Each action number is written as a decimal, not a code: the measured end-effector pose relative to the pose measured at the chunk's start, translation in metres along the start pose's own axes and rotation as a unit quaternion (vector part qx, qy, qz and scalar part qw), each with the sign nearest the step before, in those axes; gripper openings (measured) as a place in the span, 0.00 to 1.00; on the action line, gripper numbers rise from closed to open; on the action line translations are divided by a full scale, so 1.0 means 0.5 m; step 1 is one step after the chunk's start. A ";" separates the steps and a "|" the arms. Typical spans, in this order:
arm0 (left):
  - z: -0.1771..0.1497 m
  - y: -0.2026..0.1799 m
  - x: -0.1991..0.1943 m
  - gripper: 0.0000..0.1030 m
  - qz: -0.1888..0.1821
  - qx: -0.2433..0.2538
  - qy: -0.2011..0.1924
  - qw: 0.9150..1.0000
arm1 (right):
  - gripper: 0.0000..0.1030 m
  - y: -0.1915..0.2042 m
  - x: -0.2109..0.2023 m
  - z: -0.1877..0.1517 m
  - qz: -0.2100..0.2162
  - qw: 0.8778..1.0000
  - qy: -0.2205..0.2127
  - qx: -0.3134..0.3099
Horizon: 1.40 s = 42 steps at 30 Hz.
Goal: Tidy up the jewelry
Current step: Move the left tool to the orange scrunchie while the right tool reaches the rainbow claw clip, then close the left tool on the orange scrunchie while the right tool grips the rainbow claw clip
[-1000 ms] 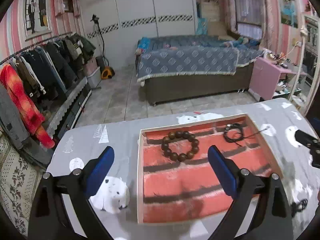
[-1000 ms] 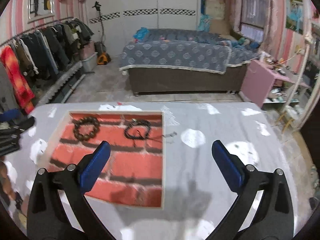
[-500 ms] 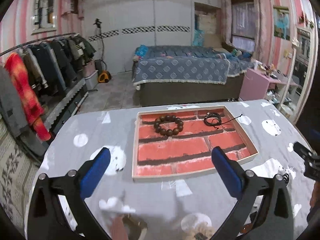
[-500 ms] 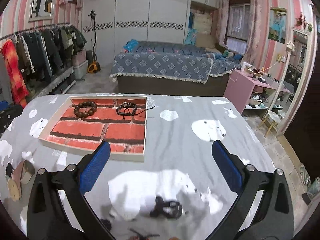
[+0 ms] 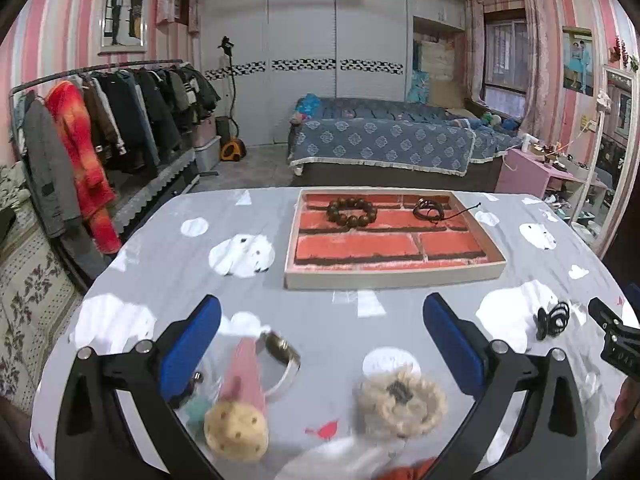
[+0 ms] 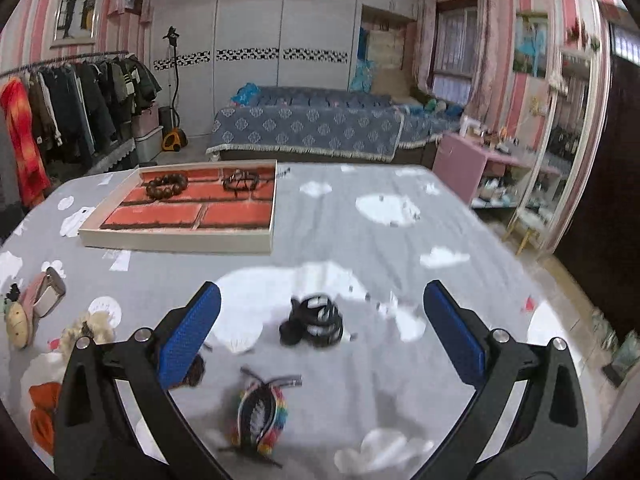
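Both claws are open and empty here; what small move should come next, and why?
Probably lower the right claw onto the black coiled bracelet lying on the cloth between its open fingers. The tray already holds a wooden bead bracelet and a dark cord bracelet, while this one still lies outside it.

Two wrist views, shared tray (image 5: 394,276)

Both grippers have drawn back from the tray (image 5: 394,280), now toward 12 o'clock; loose pieces have appeared near the left gripper (image 5: 320,344) and right gripper (image 6: 320,332)
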<state>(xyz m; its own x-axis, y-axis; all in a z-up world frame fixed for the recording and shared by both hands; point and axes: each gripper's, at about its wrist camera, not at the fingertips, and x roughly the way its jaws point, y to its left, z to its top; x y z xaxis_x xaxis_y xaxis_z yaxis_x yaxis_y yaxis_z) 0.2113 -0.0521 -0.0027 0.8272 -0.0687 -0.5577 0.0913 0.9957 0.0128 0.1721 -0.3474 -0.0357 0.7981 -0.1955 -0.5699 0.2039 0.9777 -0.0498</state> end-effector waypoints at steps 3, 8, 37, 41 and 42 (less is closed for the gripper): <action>-0.030 -0.004 -0.015 0.96 -0.004 -0.008 0.009 1.000 | 0.96 -0.004 0.000 -0.021 0.003 1.000 0.009 0.005; -0.086 -0.021 -0.024 0.96 -0.009 -0.004 0.031 0.999 | 0.96 0.002 0.001 -0.061 0.009 1.000 0.029 -0.004; -0.264 -0.079 0.020 0.96 -0.019 0.014 0.142 0.990 | 0.96 0.052 0.056 -0.156 0.010 0.994 0.108 -0.033; -0.266 -0.073 0.031 0.96 -0.029 0.006 0.155 0.987 | 0.93 0.051 0.066 -0.156 0.011 0.993 0.115 -0.034; -0.267 -0.074 0.033 0.96 -0.031 0.006 0.157 0.987 | 0.90 0.051 0.069 -0.157 0.012 0.992 0.119 -0.035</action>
<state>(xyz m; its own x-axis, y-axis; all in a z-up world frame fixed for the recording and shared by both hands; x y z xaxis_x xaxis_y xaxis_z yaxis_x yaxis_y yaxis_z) 0.1477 -0.0817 -0.1230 0.6069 -0.1052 -0.7878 0.1448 0.9893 -0.0206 0.1606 -0.3231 -0.1210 0.6437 -0.1559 -0.7492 0.1389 0.9866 -0.0860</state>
